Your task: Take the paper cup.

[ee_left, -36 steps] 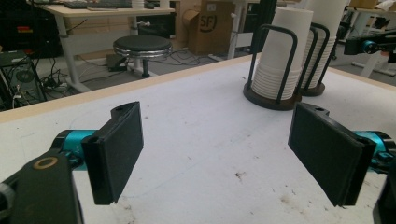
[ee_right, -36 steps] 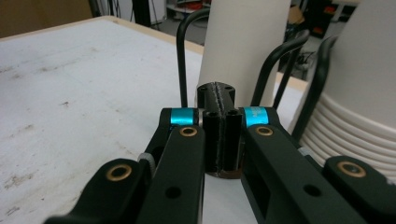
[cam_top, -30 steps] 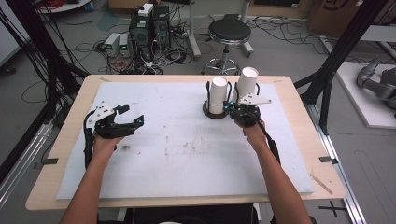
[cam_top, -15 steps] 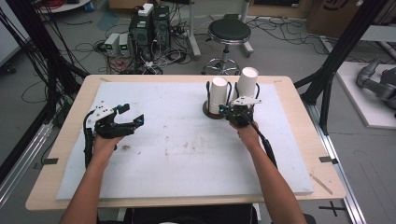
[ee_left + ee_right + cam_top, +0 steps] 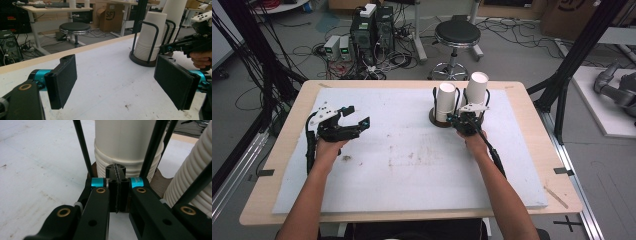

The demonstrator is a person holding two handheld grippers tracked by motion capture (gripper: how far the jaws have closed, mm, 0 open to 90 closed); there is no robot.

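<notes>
Two stacks of white paper cups stand in a black wire rack (image 5: 434, 119) at the back right of the table: a shorter stack (image 5: 446, 102) and a taller stack (image 5: 476, 89). My right gripper (image 5: 458, 118) is shut with nothing between its pads, low in front of the rack. In the right gripper view its tips (image 5: 115, 170) sit just short of the ribbed rims of the near stack (image 5: 122, 142), between two rack wires; the other stack (image 5: 190, 177) rises at the right. My left gripper (image 5: 358, 116) is open and holds nothing at the table's left; its pads (image 5: 62, 80) stand wide apart.
A white mat (image 5: 412, 165) covers the wooden table (image 5: 532, 107), with faint stains near its middle. Beyond the far edge are a black stool (image 5: 457, 32) and computer boxes with cables (image 5: 372, 30). The left gripper view shows the rack (image 5: 146, 37) and the right hand (image 5: 200, 58) ahead.
My right gripper has shifted a little to the left and sunk toward the rack's base, staying shut. The left gripper has kept still and open.
</notes>
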